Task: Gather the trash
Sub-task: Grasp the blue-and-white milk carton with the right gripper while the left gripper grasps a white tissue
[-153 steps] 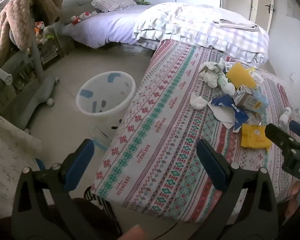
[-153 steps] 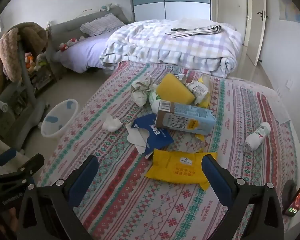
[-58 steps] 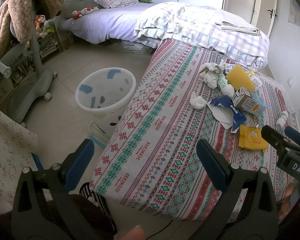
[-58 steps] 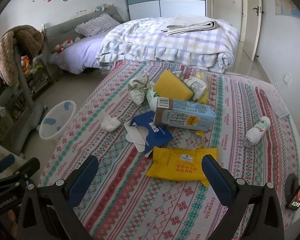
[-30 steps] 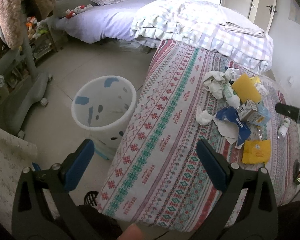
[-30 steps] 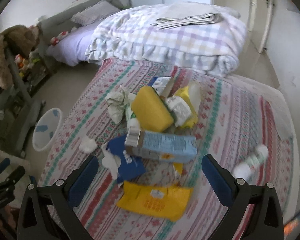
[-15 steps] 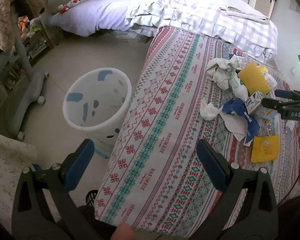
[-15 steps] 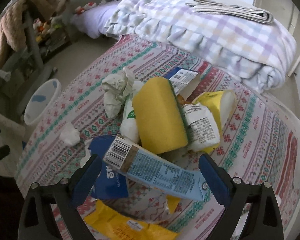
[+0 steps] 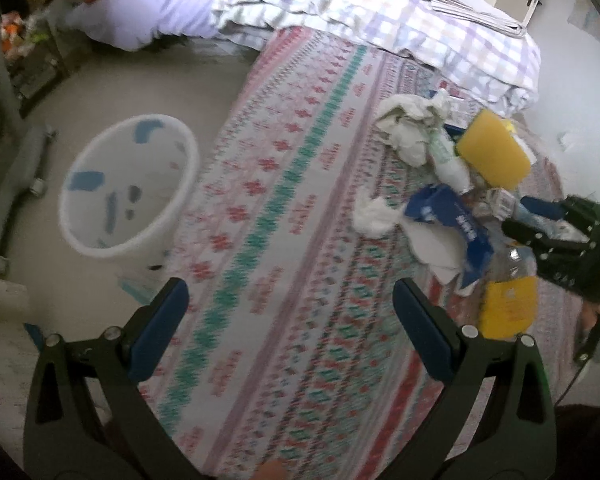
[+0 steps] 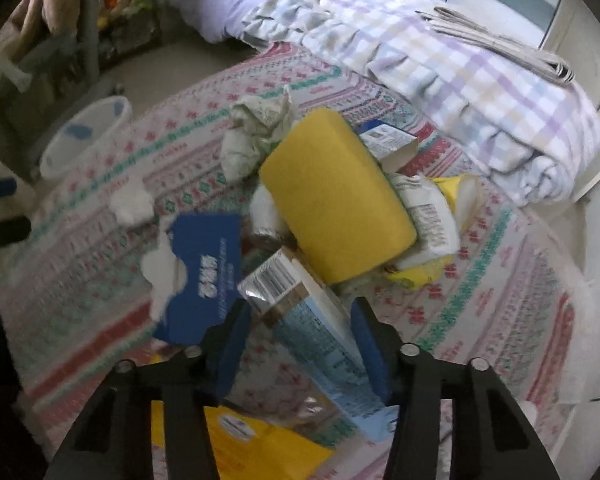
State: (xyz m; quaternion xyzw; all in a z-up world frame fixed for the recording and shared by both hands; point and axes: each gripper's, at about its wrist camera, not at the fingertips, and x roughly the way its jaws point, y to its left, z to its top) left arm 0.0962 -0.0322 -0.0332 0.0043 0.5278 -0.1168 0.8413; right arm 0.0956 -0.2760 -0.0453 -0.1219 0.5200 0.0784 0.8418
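Trash lies piled on the patterned bedspread [image 10: 480, 292]: a light-blue drink carton [image 10: 284, 280], a yellow sponge [image 10: 336, 196], a blue packet [image 10: 204, 272], crumpled paper [image 10: 256, 128], a white tissue [image 10: 132, 204] and a flat yellow packet [image 10: 252, 448]. My right gripper [image 10: 300, 320] straddles the carton and its jaws are closing. The right pad is at the carton's side; a narrow gap shows at the left pad. My left gripper [image 9: 288, 292] hangs open over the bed's near side, with nothing between its fingers. The left wrist view shows the right gripper [image 9: 528, 216] at the pile.
A white waste bin [image 9: 128, 192] with blue patches stands on the floor left of the bed. A folded checked duvet [image 10: 460, 68] lies behind the trash. A grey chair base [image 9: 16, 188] stands at the far left. A small yellow cup [image 10: 460, 192] lies right of the sponge.
My right gripper has dropped onto the pile and rolled, and its jaws have narrowed from wide open to around the carton. My left gripper has sunk a little toward the bed.
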